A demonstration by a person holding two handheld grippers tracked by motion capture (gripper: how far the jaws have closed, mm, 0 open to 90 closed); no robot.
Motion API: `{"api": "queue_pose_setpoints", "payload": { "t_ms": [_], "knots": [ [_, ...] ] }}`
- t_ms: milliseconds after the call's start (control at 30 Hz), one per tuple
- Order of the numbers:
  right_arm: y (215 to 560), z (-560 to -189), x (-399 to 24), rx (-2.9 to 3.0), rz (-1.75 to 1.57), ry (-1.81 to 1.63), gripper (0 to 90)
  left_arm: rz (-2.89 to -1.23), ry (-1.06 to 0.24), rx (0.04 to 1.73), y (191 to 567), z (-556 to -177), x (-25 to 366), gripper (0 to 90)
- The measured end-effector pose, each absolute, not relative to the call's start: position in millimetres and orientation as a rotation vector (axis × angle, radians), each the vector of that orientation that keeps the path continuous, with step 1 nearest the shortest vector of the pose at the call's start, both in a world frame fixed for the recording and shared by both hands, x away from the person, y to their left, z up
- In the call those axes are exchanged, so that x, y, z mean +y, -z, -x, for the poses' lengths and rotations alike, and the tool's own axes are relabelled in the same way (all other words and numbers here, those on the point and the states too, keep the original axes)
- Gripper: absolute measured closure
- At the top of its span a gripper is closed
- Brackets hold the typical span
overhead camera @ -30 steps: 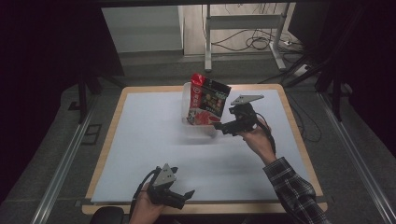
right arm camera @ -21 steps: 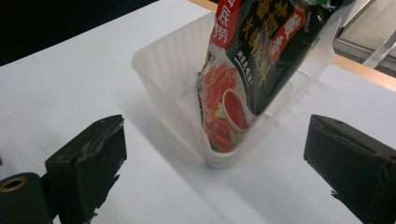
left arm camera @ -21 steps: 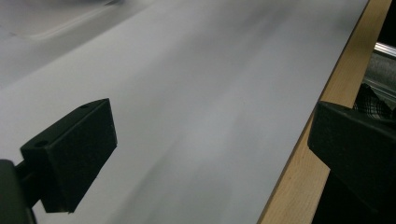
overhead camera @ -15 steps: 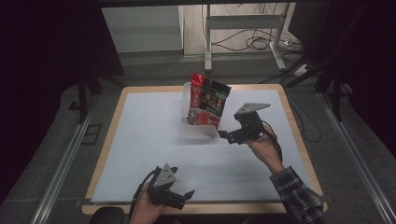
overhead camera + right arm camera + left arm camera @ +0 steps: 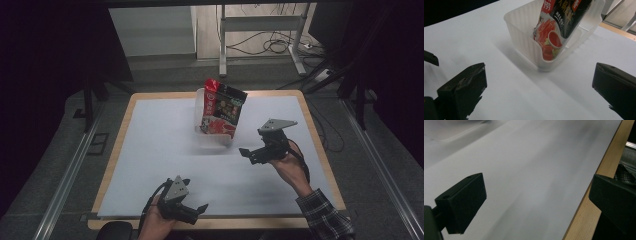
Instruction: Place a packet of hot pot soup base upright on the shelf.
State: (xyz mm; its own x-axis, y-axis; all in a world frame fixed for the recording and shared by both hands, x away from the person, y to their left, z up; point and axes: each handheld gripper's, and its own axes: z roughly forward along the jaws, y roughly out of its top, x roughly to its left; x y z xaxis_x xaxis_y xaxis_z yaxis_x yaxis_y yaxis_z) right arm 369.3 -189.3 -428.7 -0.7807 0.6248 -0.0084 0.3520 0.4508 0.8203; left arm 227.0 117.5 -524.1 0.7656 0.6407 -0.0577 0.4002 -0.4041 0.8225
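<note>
white counter (image 5: 150,150) held a clear bin (image 5: 212,135) far centre, snack pouch (image 5: 222,107) already standing inside; right gripper (image 5: 248,152) fingers had just been opening, empty; left gripper (image 5: 200,207) wide, idle.

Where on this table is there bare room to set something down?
The white mat is bare left of the clear bin, out to the wooden edge, and between the two hand-held grippers. It is crowded at the far middle, where the snack bag stands in the bin.
</note>
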Motion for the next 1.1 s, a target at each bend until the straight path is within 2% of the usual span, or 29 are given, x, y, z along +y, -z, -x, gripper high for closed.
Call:
{"api": "queue_pose_setpoints", "payload": {
  "t_ms": [1100],
  "knots": [
    [454.5, -326.5, -214.2, 2.439, -0.852, -1.205, 0.0, -2.054, -0.349, 0.778, 522.9, -227.0, 119.1, 1.1]
  ]
}}
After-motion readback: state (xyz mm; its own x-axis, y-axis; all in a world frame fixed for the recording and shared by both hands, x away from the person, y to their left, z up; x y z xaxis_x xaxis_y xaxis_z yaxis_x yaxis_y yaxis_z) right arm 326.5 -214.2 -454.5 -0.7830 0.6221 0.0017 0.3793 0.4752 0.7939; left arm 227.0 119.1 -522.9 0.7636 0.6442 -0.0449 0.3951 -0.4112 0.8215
